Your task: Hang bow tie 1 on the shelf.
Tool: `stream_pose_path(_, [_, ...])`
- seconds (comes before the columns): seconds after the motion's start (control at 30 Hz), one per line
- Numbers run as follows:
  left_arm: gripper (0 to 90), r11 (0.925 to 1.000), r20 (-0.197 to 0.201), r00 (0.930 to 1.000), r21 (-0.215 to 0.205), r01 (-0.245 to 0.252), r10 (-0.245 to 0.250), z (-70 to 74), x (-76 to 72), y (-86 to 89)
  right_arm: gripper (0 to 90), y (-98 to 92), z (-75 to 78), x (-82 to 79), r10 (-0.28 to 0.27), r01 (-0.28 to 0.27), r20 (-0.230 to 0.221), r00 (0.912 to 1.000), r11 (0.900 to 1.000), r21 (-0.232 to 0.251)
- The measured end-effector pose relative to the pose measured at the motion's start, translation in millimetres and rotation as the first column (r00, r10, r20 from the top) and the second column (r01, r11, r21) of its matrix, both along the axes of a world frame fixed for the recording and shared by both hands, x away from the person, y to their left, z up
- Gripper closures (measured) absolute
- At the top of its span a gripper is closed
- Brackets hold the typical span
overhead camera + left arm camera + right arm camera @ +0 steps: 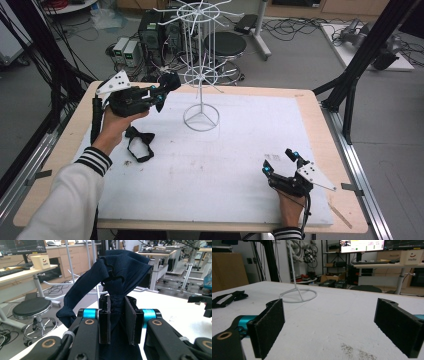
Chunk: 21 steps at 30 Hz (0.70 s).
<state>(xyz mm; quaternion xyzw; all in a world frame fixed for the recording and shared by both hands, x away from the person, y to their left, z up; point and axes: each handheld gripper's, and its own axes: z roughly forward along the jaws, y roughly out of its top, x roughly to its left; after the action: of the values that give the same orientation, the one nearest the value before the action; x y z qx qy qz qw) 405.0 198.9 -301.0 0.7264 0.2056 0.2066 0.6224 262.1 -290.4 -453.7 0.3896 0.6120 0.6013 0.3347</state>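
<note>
My left gripper point(161, 96) is raised over the table's far left and is shut on a dark blue bow tie point(171, 80). In the left gripper view the pads point(105, 315) pinch the fabric, and the dark blue bow tie point(125, 267) bulges up above them with a small black hook on it. The tie hangs close to the left of the white wire rack point(200, 75). A second, black bow tie point(139, 143) with its strap lies on the white mat below the left hand. My right gripper point(282, 162) rests at the near right, open, with nothing between its pads point(270, 322).
The rack's ring base point(201, 119) stands on the white mat point(240, 150) at centre back, and the ring base point(298, 294) also shows ahead of the right gripper, with the black bow tie point(229, 298) to its left. Behind the table are a stool point(225, 45) and black frame struts point(350, 85).
</note>
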Motion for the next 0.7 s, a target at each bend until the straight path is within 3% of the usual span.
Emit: stream_pose_path(0.7, [75.0,0.9994,-0.014,0.9997,0.031,0.018,-0.018,-13.7,1.7,-17.5,9.0,0.0,-0.1,-0.1,-0.001,0.001,0.003,1.0,1.0,0.001])
